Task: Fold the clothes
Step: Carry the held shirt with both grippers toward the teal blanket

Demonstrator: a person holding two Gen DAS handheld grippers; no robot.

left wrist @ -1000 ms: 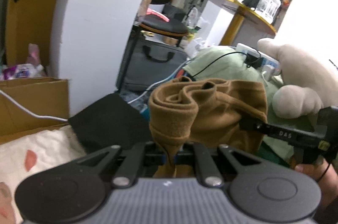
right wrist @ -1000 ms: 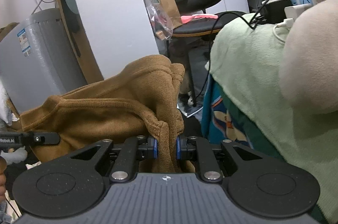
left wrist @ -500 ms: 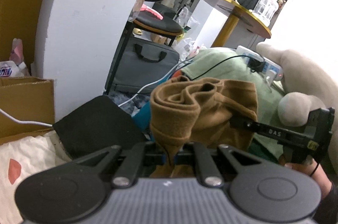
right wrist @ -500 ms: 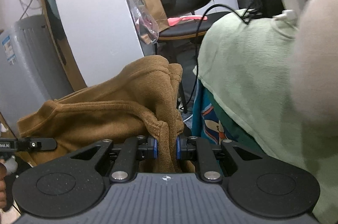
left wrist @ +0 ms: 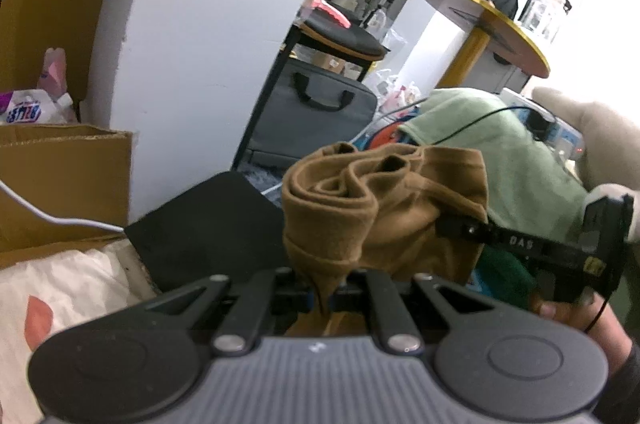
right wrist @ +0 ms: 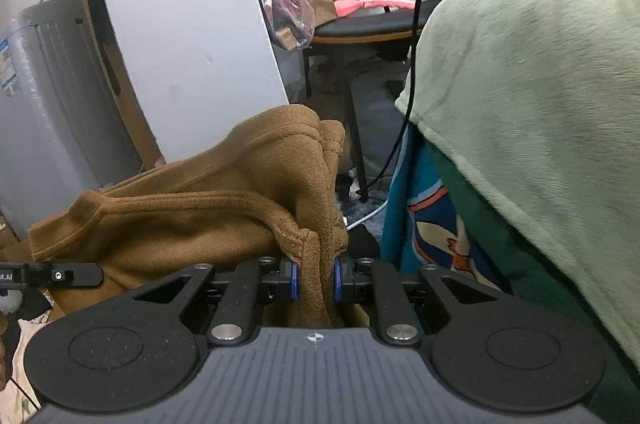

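Two grippers share one brown fleece garment point(right wrist: 192, 220), which hangs bunched in the air between them, near the cameras and in front of a mint-green blanket point(right wrist: 532, 112) on the right. It looks soft, thick and light, so it should sag and fold wherever it goes unsupported. The hemmed edges seem the best places to take hold. The right gripper point(right wrist: 315, 282) is clamped on a thick ribbed edge; the left gripper point(left wrist: 322, 298) pinches a thinner rolled fold, jaws nearly together. Behind stand a white pillar point(left wrist: 200, 36), a cardboard box point(left wrist: 60, 180) at left and a black stool point(left wrist: 340, 36).
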